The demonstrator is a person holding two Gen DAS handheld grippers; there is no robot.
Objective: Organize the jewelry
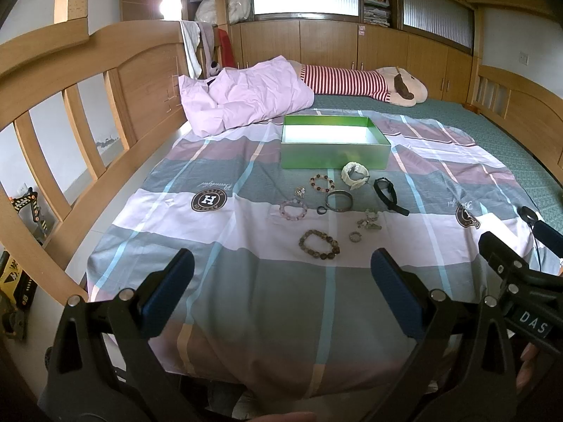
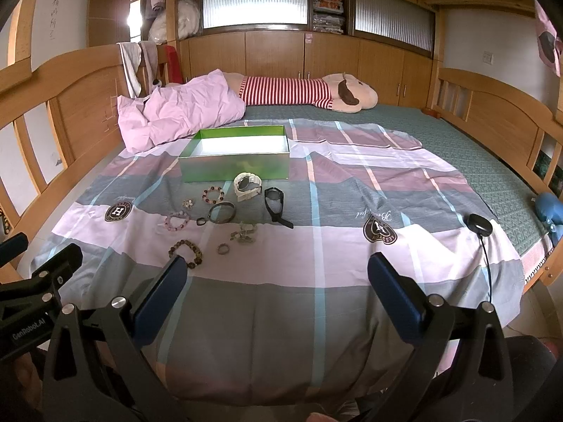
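Note:
An open green box (image 1: pixel 334 153) (image 2: pixel 235 168) with a pale inside stands on the plaid sheet. In front of it lie several pieces: a white watch (image 1: pixel 355 174) (image 2: pixel 247 184), a black watch (image 1: pixel 387 195) (image 2: pixel 276 205), a dark bangle (image 1: pixel 339 200) (image 2: pixel 222 213), a pink bead bracelet (image 1: pixel 293 209) (image 2: pixel 177 220), a red-and-white bead bracelet (image 1: pixel 321 183) (image 2: pixel 213 195), a brown bead bracelet (image 1: pixel 319 244) (image 2: pixel 187 252), and small rings. My left gripper (image 1: pixel 281 274) is open and empty, near the bed's front edge. My right gripper (image 2: pixel 278 277) is open and empty beside it.
A crumpled pink blanket (image 1: pixel 242 96) and a striped plush toy (image 1: pixel 369 84) lie behind the box. Wooden bed rails (image 1: pixel 70 133) run along both sides. A black puck on a cable (image 2: pixel 478 224) lies at the right. The right gripper's body (image 1: pixel 520 281) shows in the left view.

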